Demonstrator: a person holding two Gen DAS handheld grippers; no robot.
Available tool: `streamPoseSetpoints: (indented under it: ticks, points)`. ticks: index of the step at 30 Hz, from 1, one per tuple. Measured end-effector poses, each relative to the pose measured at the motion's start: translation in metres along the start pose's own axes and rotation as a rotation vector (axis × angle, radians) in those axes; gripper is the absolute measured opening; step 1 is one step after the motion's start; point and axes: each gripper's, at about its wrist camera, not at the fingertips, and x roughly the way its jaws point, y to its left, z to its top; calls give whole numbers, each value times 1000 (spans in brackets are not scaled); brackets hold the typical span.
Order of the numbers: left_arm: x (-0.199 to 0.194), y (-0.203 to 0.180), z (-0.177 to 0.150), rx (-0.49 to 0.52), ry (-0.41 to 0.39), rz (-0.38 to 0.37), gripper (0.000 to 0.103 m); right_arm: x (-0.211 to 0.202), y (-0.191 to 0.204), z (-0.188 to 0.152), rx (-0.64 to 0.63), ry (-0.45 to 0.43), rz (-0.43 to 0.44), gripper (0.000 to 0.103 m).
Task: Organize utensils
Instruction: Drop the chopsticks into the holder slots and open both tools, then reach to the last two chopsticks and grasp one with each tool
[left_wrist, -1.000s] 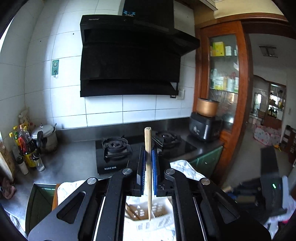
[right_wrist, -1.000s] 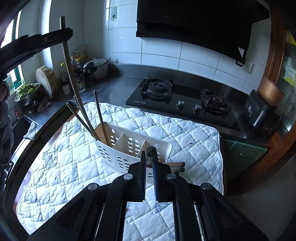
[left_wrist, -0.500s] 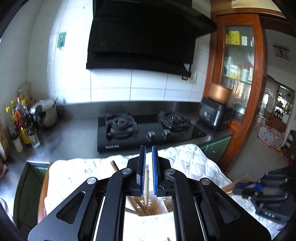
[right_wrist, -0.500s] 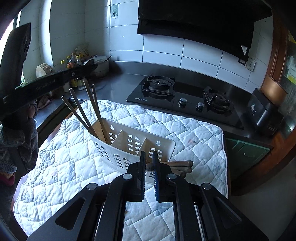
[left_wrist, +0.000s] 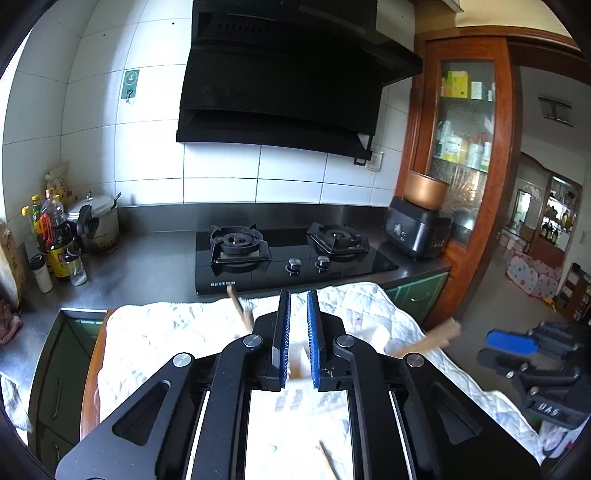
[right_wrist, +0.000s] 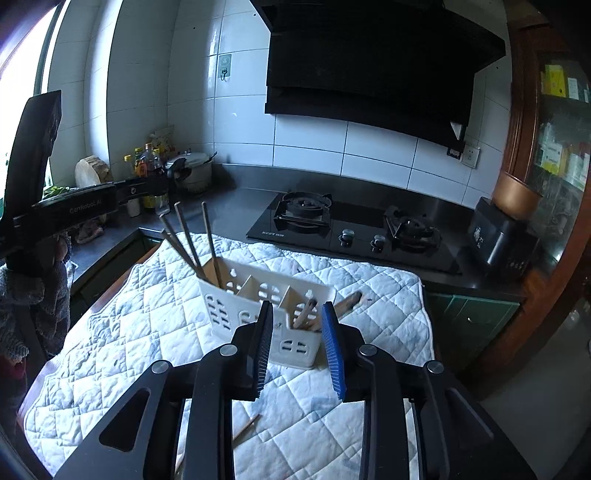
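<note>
Looking across the quilted white mat (right_wrist: 122, 332), I see my right gripper (right_wrist: 297, 314) with its jaws opening and nothing pressed between the blue ribbed pads, just above the slotted white plastic caddy (right_wrist: 229, 314). My left gripper (left_wrist: 298, 299) shows only a narrow gap, empty. Thin wooden chopsticks (right_wrist: 207, 236) lean in the caddy's left compartment; thicker wooden handles (right_wrist: 308, 312) poke from its right one.
</note>
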Motion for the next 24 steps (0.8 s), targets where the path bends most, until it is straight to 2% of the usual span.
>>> streamPoseSetpoints:
  ticks: [6,10,16,17,18,19,20,24]
  points:
    - [-43,5,-48,-33,26,-7,10,1,36,-76,23,106,55,26]
    - [-65,13,-85,-65,58,-4,10,13,64,-133,47,215,103,23]
    - [-94,27,-140,-104,90,50,10,30,88,-194,163,322,155,15]
    - [-98,30,-149,-112,96,59,15,31,92,-200,179,325,147,15]
    - [-102,32,-156,-118,98,68,29,32,94,-203,194,326,142,15]
    - [-106,35,-164,-126,96,78,36,33,97,-206,217,327,151,15]
    - [-110,38,-171,-137,93,89,39,33,98,-208,243,325,158,14]
    - [-119,44,-192,-153,112,103,39,37,103,-210,277,310,130,13]
